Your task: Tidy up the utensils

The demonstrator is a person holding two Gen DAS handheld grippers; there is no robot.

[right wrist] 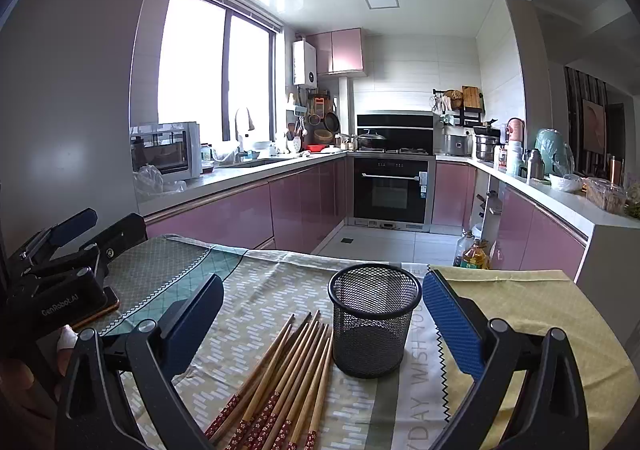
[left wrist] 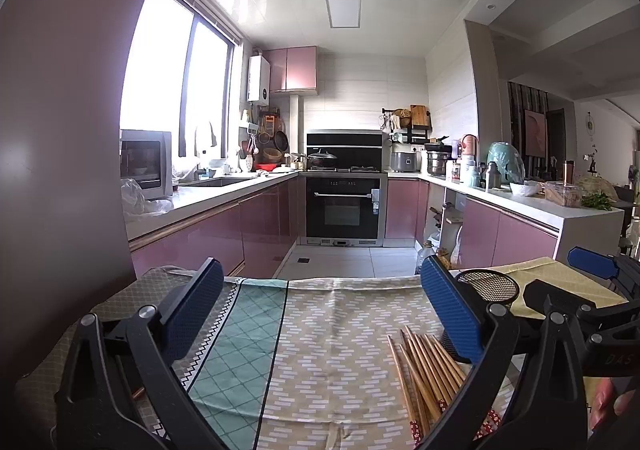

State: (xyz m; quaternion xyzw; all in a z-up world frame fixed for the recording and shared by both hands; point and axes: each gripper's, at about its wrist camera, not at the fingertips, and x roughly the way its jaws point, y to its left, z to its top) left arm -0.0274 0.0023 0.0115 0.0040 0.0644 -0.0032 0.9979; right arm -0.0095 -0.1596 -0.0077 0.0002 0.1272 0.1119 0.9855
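Both grippers hover over the patterned tablecloth [right wrist: 280, 290], the right gripper [right wrist: 322, 316] and left gripper [left wrist: 322, 304] each spread wide, gripping nothing. Wooden chopsticks [right wrist: 288, 370] lie bundled just beside the upright black mesh cup [right wrist: 374, 320].

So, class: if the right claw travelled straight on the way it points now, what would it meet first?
Probably the black wire-mesh cup, standing upright between the open right claw fingers, slightly right of centre. The wooden chopsticks lie lower left; depth is uncertain.
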